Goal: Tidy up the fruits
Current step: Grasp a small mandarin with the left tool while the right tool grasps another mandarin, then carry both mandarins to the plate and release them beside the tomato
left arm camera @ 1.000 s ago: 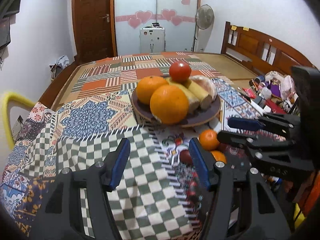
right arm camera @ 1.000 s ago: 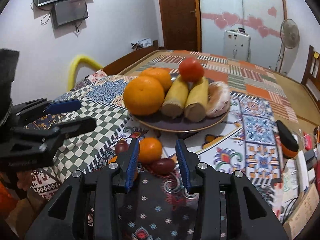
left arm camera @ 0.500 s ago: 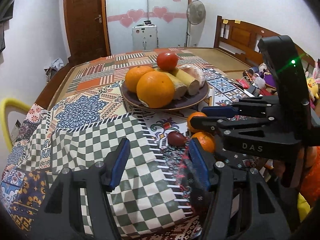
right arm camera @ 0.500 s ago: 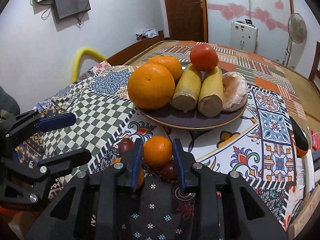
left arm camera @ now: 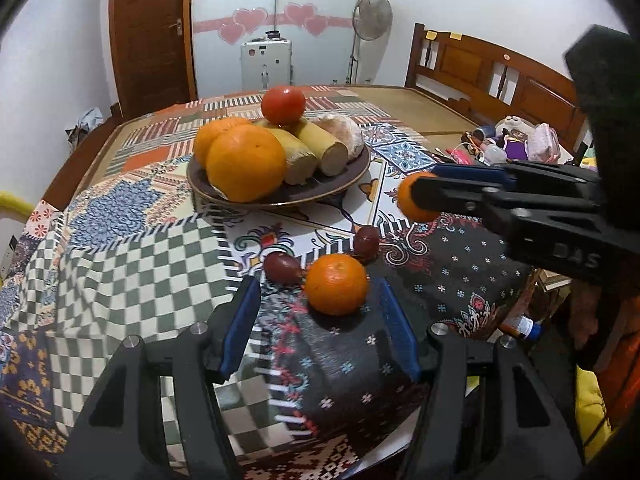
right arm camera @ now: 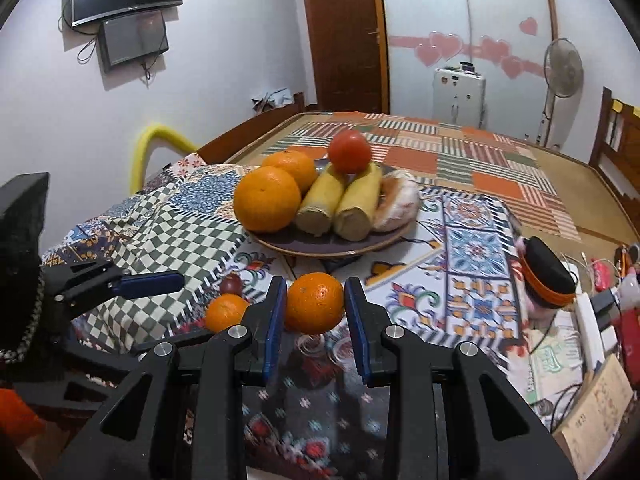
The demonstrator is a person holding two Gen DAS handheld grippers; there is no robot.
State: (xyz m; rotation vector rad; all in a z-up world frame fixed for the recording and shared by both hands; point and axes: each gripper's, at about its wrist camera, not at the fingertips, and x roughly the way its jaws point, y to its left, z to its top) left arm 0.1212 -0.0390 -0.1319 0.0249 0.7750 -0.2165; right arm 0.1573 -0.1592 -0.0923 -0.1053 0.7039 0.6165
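Note:
A dark plate [left arm camera: 352,184] [right arm camera: 320,246] holds two big oranges [left arm camera: 245,168], two yellow cobs, a red tomato [left arm camera: 283,105] and a bun. My right gripper [right arm camera: 315,309] is shut on a small orange [right arm camera: 314,303] and holds it above the cloth; it also shows in the left wrist view [left arm camera: 410,196]. My left gripper [left arm camera: 318,310] is open, with a second small orange [left arm camera: 336,285] [right arm camera: 225,312] lying between its fingertips on the cloth. Two dark red fruits [left arm camera: 281,267] [left arm camera: 366,240] lie just beyond it.
A patchwork cloth [left arm camera: 132,248] covers the table. Clutter and a black-and-orange object [right arm camera: 548,276] lie along the right edge. A yellow chair back [right arm camera: 148,148] stands at the left, a wooden bench [left arm camera: 492,76] at the right, a fan [left arm camera: 372,12] behind.
My right gripper has closed on the small orange and lifted it off the cloth. My left gripper has moved right and forward, so the other small orange now lies between its fingers.

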